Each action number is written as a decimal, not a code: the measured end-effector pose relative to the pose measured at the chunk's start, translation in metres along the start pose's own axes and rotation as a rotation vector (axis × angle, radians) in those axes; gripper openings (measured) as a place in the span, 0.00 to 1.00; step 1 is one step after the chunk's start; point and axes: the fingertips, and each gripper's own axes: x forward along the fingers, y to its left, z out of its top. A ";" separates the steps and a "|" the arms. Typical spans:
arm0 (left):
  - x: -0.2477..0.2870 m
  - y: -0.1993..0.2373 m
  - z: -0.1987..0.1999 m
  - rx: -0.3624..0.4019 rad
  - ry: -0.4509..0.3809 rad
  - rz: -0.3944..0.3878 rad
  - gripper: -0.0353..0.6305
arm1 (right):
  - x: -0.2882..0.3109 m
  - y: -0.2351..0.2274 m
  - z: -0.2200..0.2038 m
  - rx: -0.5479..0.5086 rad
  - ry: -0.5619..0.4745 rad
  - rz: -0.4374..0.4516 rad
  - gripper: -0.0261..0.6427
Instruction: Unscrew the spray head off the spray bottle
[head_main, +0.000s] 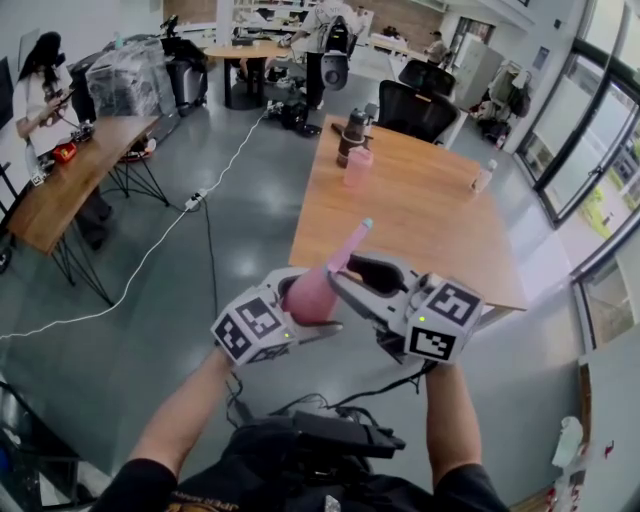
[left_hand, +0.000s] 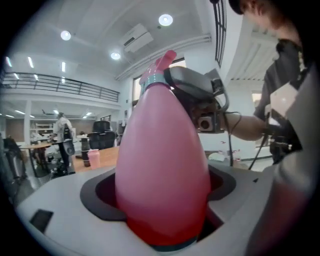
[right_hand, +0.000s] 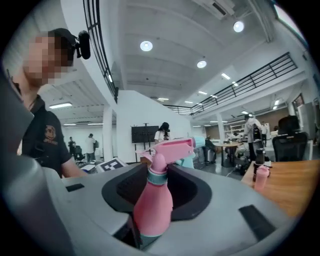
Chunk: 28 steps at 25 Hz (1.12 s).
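I hold a pink spray bottle (head_main: 308, 293) in the air between both grippers, tilted so its nozzle points up and away. My left gripper (head_main: 315, 308) is shut on the bottle's fat lower body (left_hand: 162, 165), which fills the left gripper view between the grey jaws (left_hand: 162, 210). My right gripper (head_main: 350, 288) comes in from the right. Its jaws close round the teal collar (right_hand: 157, 173) under the pink spray head (right_hand: 172, 148), with the black pads against it on both sides. The right gripper (left_hand: 200, 100) also shows at the bottle's top in the left gripper view.
Ahead is a wooden table (head_main: 420, 215) with a pink cup (head_main: 358, 167), a dark flask (head_main: 352, 135) and a small bottle (head_main: 483, 177). A black office chair (head_main: 415, 110) stands behind it. A white cable (head_main: 170, 235) crosses the floor; a second desk (head_main: 70, 175) is at the left.
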 end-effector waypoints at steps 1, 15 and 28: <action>-0.003 -0.007 -0.001 0.009 -0.002 -0.051 0.73 | -0.002 0.006 -0.001 -0.026 0.001 0.044 0.24; -0.015 -0.031 -0.007 0.025 -0.022 -0.212 0.73 | -0.010 0.028 -0.008 -0.126 0.008 0.222 0.25; -0.003 0.059 -0.029 -0.003 0.086 0.439 0.73 | 0.010 -0.020 -0.020 0.122 -0.050 -0.246 0.32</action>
